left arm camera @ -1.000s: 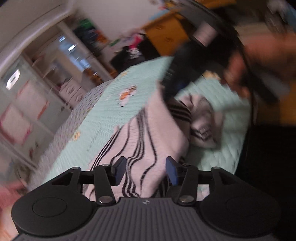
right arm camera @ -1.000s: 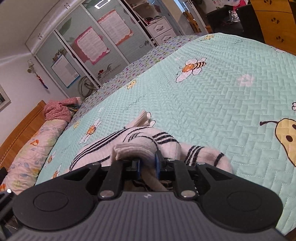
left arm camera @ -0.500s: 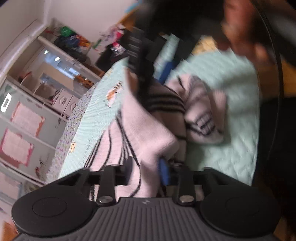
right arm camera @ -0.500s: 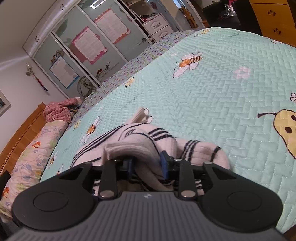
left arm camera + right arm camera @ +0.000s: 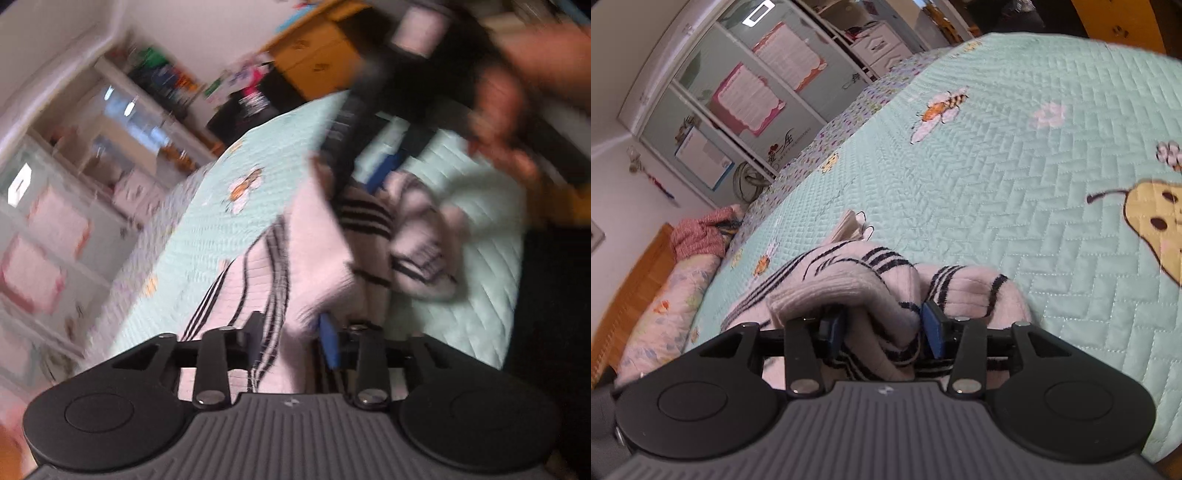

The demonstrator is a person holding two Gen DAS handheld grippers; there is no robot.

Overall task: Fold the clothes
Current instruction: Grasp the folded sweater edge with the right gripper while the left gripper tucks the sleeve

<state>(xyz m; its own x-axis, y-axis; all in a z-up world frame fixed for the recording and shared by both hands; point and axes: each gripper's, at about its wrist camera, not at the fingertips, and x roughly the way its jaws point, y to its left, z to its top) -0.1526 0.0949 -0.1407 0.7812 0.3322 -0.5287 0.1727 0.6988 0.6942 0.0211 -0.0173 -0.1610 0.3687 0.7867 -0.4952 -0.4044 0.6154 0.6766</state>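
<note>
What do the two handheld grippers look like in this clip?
Both match: the left gripper and right gripper have a grey ribbed body with a small logo, round black side housings, black linkage arms with silver screws, and blue-padded fingers. No sleeve or cable shows clearly.

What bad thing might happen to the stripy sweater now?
1. The right gripper has just been opening with a fold of the stripy sweater loose between its pads, so the fold may flop open.
2. The left gripper has also been opening around the fabric; pulling away might snag and drag it across the quilt.
</note>
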